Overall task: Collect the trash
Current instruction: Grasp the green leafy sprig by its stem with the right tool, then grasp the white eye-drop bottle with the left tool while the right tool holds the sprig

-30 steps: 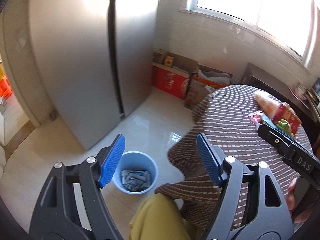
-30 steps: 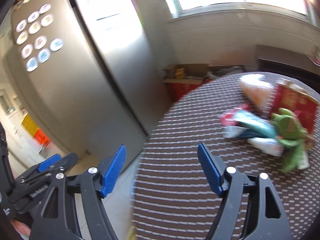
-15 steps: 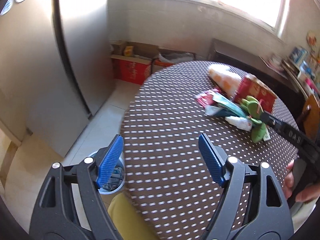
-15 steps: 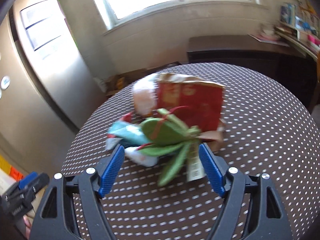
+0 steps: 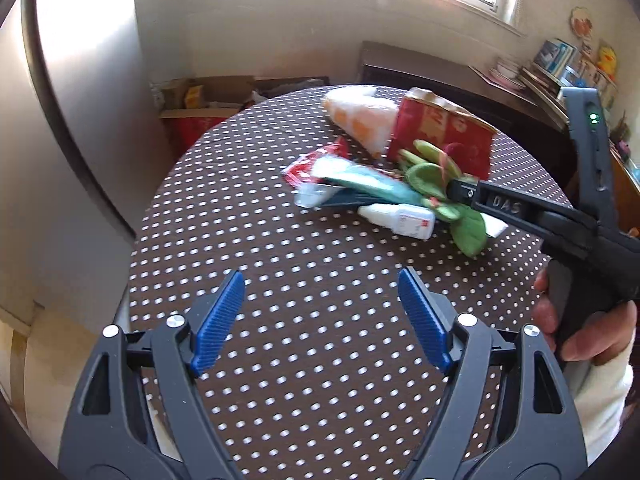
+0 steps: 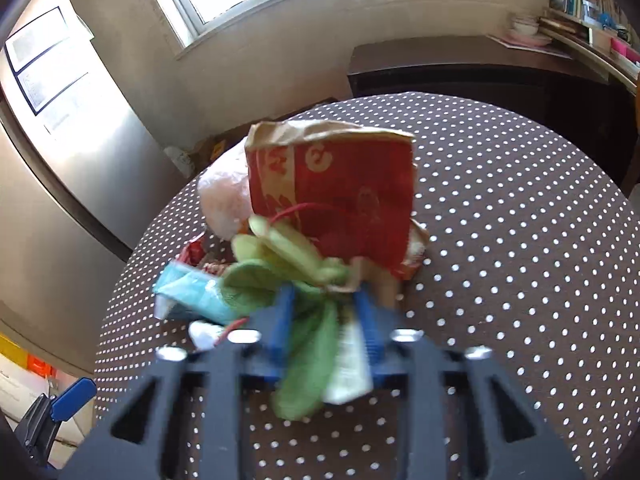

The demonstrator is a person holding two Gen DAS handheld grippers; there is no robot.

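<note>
A pile of trash lies on the round table with the brown dotted cloth [image 5: 280, 360]: a red paper bag [image 5: 440, 136], an orange-white plastic bag [image 5: 360, 116], a teal packet [image 5: 360, 184], a red wrapper [image 5: 308, 166], a white bottle [image 5: 400, 218] and a green leafy bundle [image 5: 468, 228]. My right gripper [image 6: 323, 296] is closing on the green bundle [image 6: 308, 360], with its blue pads against the bundle's sides. My left gripper [image 5: 320, 276] hovers over bare cloth short of the pile. Its jaws are opening and nothing is between them.
A steel fridge [image 5: 60, 160] stands at the left, and cardboard boxes [image 5: 200, 100] sit on the floor behind the table. A dark sideboard [image 5: 440, 72] and cluttered shelves [image 5: 568, 60] line the far right. A person's hand [image 5: 580, 332] holds the right gripper's handle.
Both views swung from the fridge and the floor bin onto the table. My right gripper came up to the pile and narrowed around the green bundle. The blue bin left the left wrist view.
</note>
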